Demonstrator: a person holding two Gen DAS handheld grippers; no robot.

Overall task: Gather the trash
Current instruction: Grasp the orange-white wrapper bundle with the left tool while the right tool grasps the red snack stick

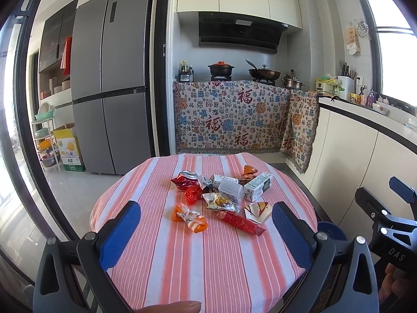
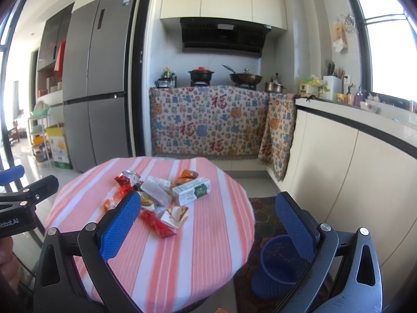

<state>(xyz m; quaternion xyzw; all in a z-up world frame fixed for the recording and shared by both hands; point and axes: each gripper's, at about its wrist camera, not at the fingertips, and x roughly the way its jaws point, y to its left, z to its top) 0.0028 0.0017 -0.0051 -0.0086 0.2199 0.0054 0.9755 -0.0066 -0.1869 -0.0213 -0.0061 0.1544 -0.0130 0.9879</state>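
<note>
Pink-and-white striped cloth covers the round table (image 1: 213,255), and the trash sits in a loose heap toward its far half: a crushed red can (image 1: 185,178), a small white-and-green carton (image 1: 258,186), a silver foil packet (image 1: 221,201), an orange candy wrapper (image 1: 189,217), a long red wrapper (image 1: 241,221) and a folded paper scrap (image 1: 256,210) nearest the front. A blue bin (image 2: 276,268) stands on the floor just beside the table, on its right side, and looks empty as far as the right wrist view shows.

The left gripper (image 1: 206,225) hovers over the near part of the table with its jaws spread wide and nothing between them. The right gripper (image 2: 213,220) is likewise wide open and empty, held over the table's right edge with the bin below it.

This looks like the very start: no piece is lifted yet, and the step in hand is the approach to a first item. The next move likely calls for lowering one gripper onto a front piece, such as the long red wrapper, and pinching flat against the cloth without snagging the fabric, then carrying it across to the bin.
</note>
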